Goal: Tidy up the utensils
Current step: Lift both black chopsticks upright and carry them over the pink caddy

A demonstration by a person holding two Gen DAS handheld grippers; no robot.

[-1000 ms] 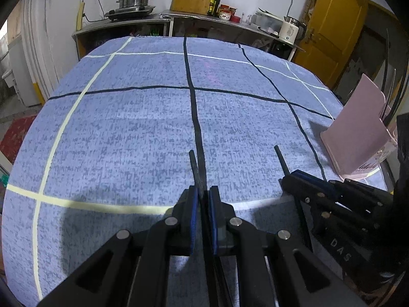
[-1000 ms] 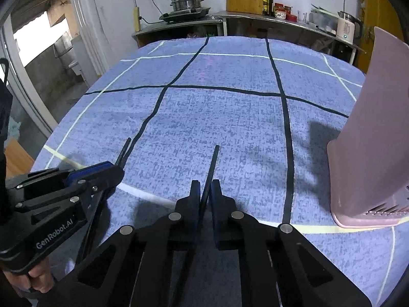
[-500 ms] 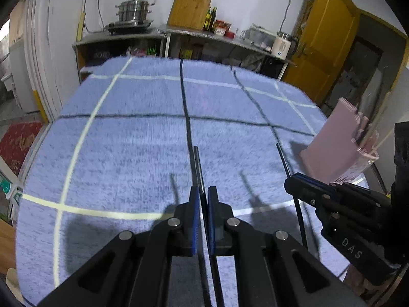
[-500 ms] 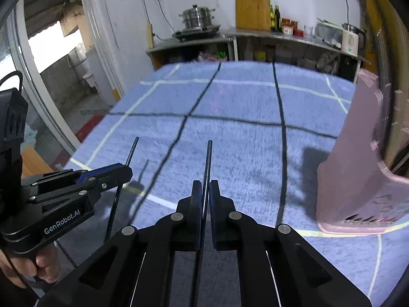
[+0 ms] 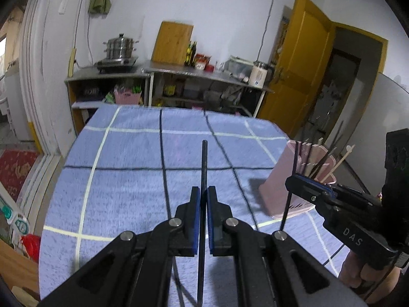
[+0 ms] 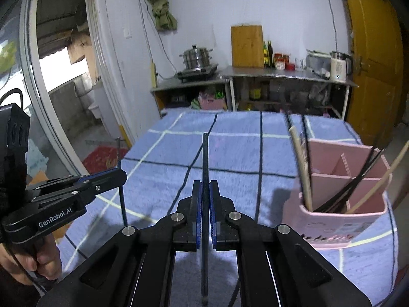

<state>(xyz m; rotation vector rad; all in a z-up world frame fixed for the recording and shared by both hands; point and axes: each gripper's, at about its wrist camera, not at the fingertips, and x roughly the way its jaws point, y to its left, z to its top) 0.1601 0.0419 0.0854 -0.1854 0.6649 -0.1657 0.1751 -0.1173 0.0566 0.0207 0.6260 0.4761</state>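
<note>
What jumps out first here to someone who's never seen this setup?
Each hand-held gripper is shut on one black chopstick, held upright: the left hand-held gripper with its left chopstick, the right hand-held gripper with its right chopstick. Next comes the pink holder at the right of the blue checked tablecloth, already holding several black and pale chopsticks.

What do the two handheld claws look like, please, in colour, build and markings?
Both are matte black plastic with triangular cut-outs, silver pivot screws and blue finger pads. The left claw carries white "GenRobot.AI" lettering on its side, seen from the right wrist camera; the right claw reads "DAS". A bare hand grips each handle.
</note>
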